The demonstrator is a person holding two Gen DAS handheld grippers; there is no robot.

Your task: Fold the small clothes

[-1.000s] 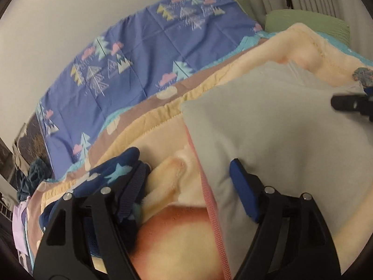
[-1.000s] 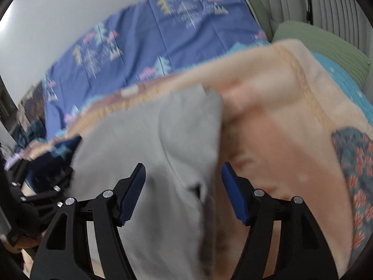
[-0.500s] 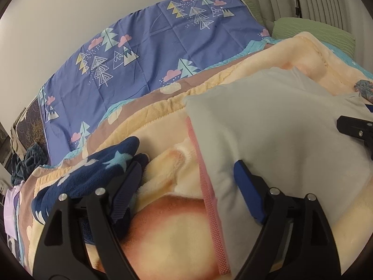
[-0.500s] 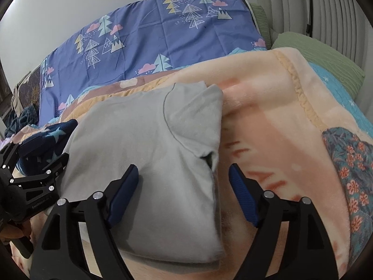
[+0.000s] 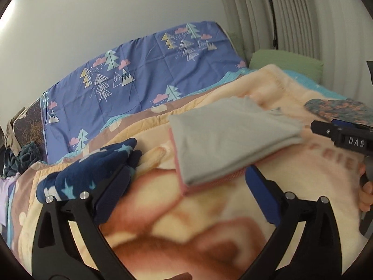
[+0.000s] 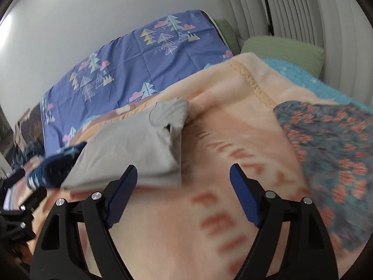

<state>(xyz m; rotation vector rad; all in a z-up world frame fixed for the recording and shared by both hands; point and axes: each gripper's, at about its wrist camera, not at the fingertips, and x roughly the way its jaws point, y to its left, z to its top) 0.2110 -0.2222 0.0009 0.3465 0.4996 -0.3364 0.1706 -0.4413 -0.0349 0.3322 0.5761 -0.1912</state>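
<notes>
One folded grey garment lies on the peach blanket at frame centre, a pink edge showing beneath it. One navy star-print garment sits bunched at lower left; one floral garment lies at right. Two tongs, left tongs and right tongs, have just been opening and stand spread, nothing between them.

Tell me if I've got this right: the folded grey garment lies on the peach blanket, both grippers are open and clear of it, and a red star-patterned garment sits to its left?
Nearly. The star-patterned garment left of the folded grey garment is navy blue, not red, as the left wrist view shows. The rest stands: the grey one lies on the peach blanket, with the left gripper and right gripper open and clear of it.
</notes>
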